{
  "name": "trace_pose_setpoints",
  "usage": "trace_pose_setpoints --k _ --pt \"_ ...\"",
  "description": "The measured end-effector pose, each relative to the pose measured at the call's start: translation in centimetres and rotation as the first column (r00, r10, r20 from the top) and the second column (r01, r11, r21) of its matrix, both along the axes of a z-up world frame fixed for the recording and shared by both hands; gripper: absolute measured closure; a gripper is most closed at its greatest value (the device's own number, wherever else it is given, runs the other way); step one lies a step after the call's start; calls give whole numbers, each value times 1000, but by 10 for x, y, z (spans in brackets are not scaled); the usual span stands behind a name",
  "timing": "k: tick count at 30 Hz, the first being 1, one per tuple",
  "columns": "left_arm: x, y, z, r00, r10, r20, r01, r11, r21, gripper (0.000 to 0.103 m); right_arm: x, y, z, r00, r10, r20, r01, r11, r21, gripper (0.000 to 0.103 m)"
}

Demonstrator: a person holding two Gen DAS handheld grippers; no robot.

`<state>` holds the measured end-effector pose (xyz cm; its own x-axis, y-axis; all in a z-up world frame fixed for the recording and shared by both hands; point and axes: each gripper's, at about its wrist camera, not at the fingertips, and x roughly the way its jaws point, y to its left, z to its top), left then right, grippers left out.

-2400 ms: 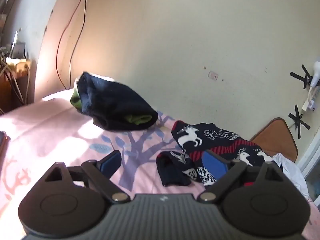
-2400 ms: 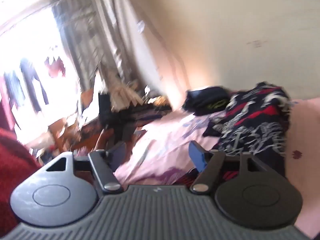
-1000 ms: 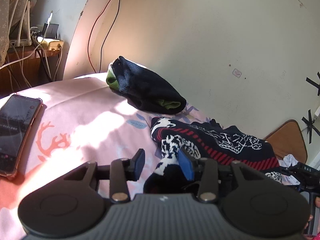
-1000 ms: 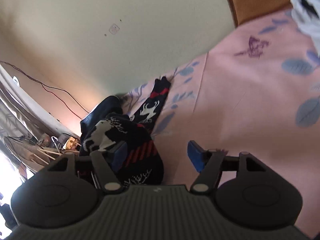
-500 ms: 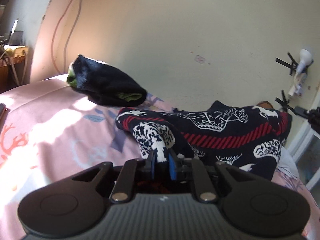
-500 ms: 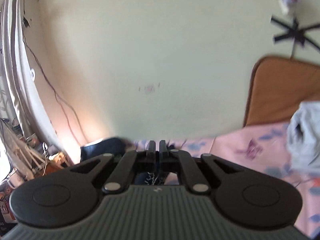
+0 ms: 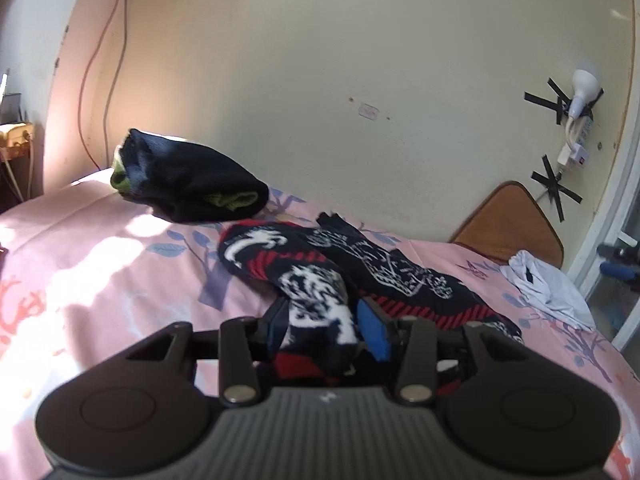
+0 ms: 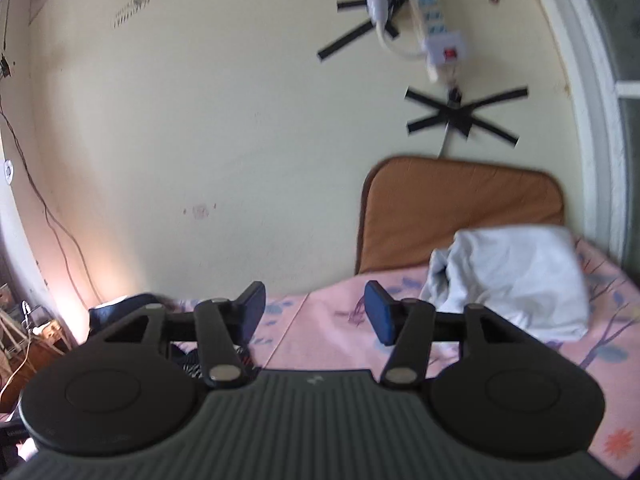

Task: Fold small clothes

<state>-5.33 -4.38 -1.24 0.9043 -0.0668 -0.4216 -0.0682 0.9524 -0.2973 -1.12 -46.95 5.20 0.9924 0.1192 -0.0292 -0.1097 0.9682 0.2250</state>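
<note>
A black, red and white reindeer-patterned sweater (image 7: 380,268) lies bunched on the pink bedsheet (image 7: 100,264). One thick fold of it rises between the blue pads of my left gripper (image 7: 324,326). The jaws are opening, and the pads stand beside the fold without squeezing it. My right gripper (image 8: 316,312) hovers level over the bed, its jaws opening with nothing between them. A scrap of the patterned sweater (image 8: 192,360) shows under its left finger. A crumpled white garment (image 8: 516,280) lies just ahead to its right, and it appears as the white garment (image 7: 548,284) in the left wrist view.
A folded dark garment with green lining (image 7: 188,184) sits at the far left by the wall. A brown cushion (image 8: 460,208) leans on the wall behind the white garment. A power strip (image 8: 436,28) is taped to the wall with black tape. Red cables (image 7: 108,80) hang at left.
Both grippers were pinched shut half a second ago and stand open now. The sweater, then held up and stretched wide, has dropped into a heap. The right view swung toward the white garment.
</note>
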Motion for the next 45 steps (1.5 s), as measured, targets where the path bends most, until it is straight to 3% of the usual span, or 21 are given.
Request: trace_pose_setpoints --k 5,9,11,12,13,14,15,18,21,25,27,29,31,35,37,39,40,42,43,44,45 --pt "-4 38 14 994 109 13 -109 994 -2 56 80 35 -32 975 120 -186 -125 992 -16 44" --pt "21 50 17 994 111 -21 -112 993 -24 48 136 59 -50 935 178 -305 -211 974 -78 30" --pt "38 45 10 996 79 -52 -81 995 -51 47 153 73 -65 911 181 -372 -240 963 -121 46" --pt "46 40 7 996 59 -65 -63 996 -57 49 156 77 -68 914 161 -372 -232 960 -155 77" --pt "54 33 3 996 35 -79 -40 998 -55 60 140 87 -68 926 129 -355 -215 953 -215 97" --pt "60 25 0 996 2 -89 -7 999 -53 86 135 85 -65 926 133 -353 -215 955 -205 97" --pt "64 13 -4 994 -37 -98 32 998 -47 92 125 78 -59 937 134 -321 -202 961 -187 97" --pt "58 -25 -2 985 -162 -64 162 987 -19 95 71 61 -31 981 96 -166 -127 974 -190 97" --pt "38 -70 5 925 -379 -30 379 925 10 94 8 40 -5 998 55 -43 -62 980 -187 97" --pt "5 -112 9 800 -599 -38 599 792 122 90 -58 9 3 997 -70 45 78 977 -200 97" --pt "-4 -108 16 780 -626 -24 621 767 160 90 -79 -7 -7 989 -144 23 145 965 -216 97" --pt "0 -97 27 808 -589 -12 577 788 214 90 -84 -24 -29 971 -233 -53 214 946 -244 97" --pt "19 -87 36 862 -507 -19 492 828 269 90 -77 -39 -51 951 -282 -130 245 939 -243 97" --pt "89 -79 33 924 -355 -142 382 857 345 90 -74 -49 -80 938 -299 -177 264 945 -194 97" --pt "128 -81 29 922 -318 -221 374 881 291 82 -72 -52 -84 937 -294 -187 263 949 -172 96" --pt "159 -86 22 900 -334 -281 396 894 207 55 -75 -50 -86 938 -292 -186 266 951 -156 96" --pt "172 -93 15 884 -352 -309 413 896 162 34 -75 -52 -85 940 -287 -184 262 954 -149 96" --pt "189 -112 4 856 -392 -338 450 886 113 29 -77 -52 -85 942 -282 -181 260 956 -139 95" --pt "194 -124 -3 845 -398 -357 467 875 131 40 -75 -55 -84 944 -276 -181 253 958 -138 95" --pt "197 -135 -10 845 -374 -383 465 868 178 77 -73 -56 -83 945 -272 -182 249 959 -137 94" --pt "202 -145 -19 848 -319 -423 445 862 241 94 -72 -56 -83 945 -270 -182 248 959 -136 94"
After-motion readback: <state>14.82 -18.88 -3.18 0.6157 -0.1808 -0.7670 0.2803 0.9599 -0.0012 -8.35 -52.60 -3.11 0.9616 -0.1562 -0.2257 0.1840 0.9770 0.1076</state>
